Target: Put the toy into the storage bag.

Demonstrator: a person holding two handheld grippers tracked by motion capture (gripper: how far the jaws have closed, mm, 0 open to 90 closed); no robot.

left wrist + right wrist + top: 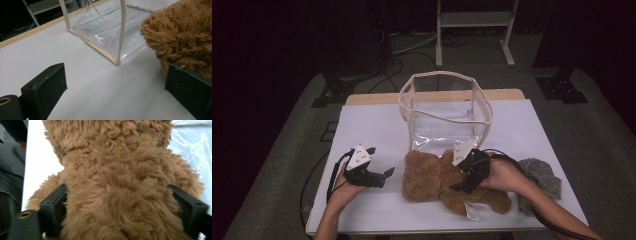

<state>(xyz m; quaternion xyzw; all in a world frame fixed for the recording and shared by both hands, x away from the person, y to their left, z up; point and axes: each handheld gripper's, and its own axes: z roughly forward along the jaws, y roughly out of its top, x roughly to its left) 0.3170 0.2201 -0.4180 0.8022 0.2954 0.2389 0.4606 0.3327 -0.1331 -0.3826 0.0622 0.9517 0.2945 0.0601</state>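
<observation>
Both jaws of right hand-held gripper (117, 207) astride teddy bear (117, 170), gripping body.

Both grippers black, boxy fingers (45, 87); grey three-cornered top plates; black trailing cables; bare forearms.

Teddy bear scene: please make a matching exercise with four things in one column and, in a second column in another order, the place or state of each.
Things:
1. teddy bear
2. clear bag
3. grey cloth
4. left gripper

Places or states:
A. standing upright behind the bear, top open
B. open, jaws around nothing, left of the bear
C. lying on the white table, body between the jaws of the right gripper
D. crumpled near the table's right edge

Pairs: 1-C, 2-A, 3-D, 4-B
</observation>
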